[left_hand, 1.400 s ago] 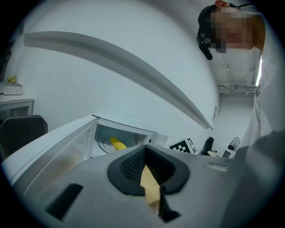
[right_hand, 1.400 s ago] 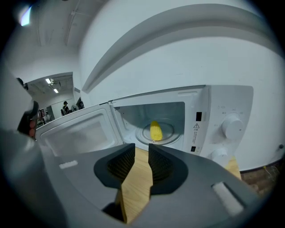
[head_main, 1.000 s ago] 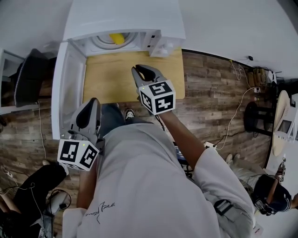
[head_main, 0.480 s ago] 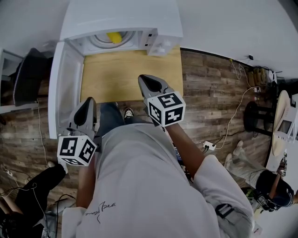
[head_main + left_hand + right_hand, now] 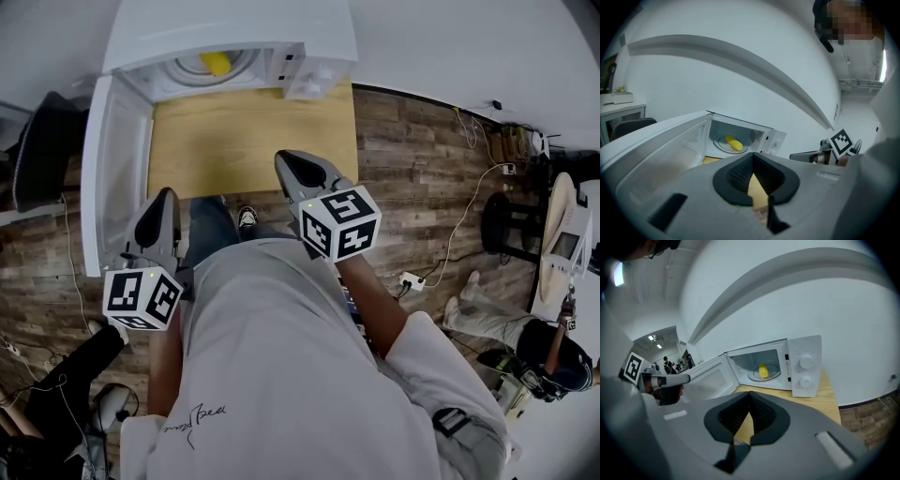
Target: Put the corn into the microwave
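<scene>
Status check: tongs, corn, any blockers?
Shut and empty: left tongs, right tongs. The corn lies on turntable inside microwave. Its door open, nothing blocking.

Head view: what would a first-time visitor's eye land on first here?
The white microwave at the top stands out, its door swung wide open to the left and a yellow corn lying on the turntable inside. Nearer the person, the left claw and right claw point towards it, both shut and empty, each carrying a black-and-white marker cube.
</scene>
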Available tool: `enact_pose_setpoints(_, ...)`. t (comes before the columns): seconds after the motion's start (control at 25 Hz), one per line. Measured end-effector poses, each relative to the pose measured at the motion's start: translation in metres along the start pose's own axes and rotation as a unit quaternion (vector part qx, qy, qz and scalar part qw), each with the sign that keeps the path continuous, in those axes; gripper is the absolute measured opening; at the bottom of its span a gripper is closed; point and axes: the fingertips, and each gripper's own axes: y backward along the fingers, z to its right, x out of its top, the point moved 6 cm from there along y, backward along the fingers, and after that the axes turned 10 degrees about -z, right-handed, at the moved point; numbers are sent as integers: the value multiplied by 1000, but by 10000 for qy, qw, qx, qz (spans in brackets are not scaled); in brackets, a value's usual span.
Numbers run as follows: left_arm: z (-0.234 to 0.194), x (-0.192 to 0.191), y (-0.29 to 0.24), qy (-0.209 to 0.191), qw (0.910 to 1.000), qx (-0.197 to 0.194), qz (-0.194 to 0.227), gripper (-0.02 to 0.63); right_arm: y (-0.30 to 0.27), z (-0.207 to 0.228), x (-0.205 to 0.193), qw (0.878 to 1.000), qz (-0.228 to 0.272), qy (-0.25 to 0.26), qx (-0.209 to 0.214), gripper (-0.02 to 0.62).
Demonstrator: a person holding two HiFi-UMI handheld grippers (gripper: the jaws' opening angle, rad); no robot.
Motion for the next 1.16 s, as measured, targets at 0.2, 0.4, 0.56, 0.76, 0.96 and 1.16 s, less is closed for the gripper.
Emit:
enact_pose_setpoints(0.2, 0, -1, 4, 31, 10000, 26, 34, -11, 8, 1, 0, 10000, 10, -59, 63, 11)
enact_pose_setpoints(0.4, -3, -1, 6, 50, 9999, 77, 41, -11, 10, 2, 5, 9997, -11, 34, 246, 11)
enact_pose_setpoints(0.56, -3, -1, 15, -7, 9999, 139, 77, -11, 14, -2, 2, 9992, -71, 118, 377, 11)
enact_pose_setpoints(0.76, -3, -2, 16, 1, 9999, 133, 48, -11, 16, -3, 2, 9989, -87, 154, 428, 11)
enact_pose_setpoints(0.96, -2, 0, 12, 31, 9998, 158, 75, -11, 14, -2, 3, 9991, -107, 155, 383, 11)
enact_pose_setpoints(1.16, 1, -1, 10, 11, 9999, 114, 50, -11, 16, -3, 0, 9992, -132, 192, 332, 11)
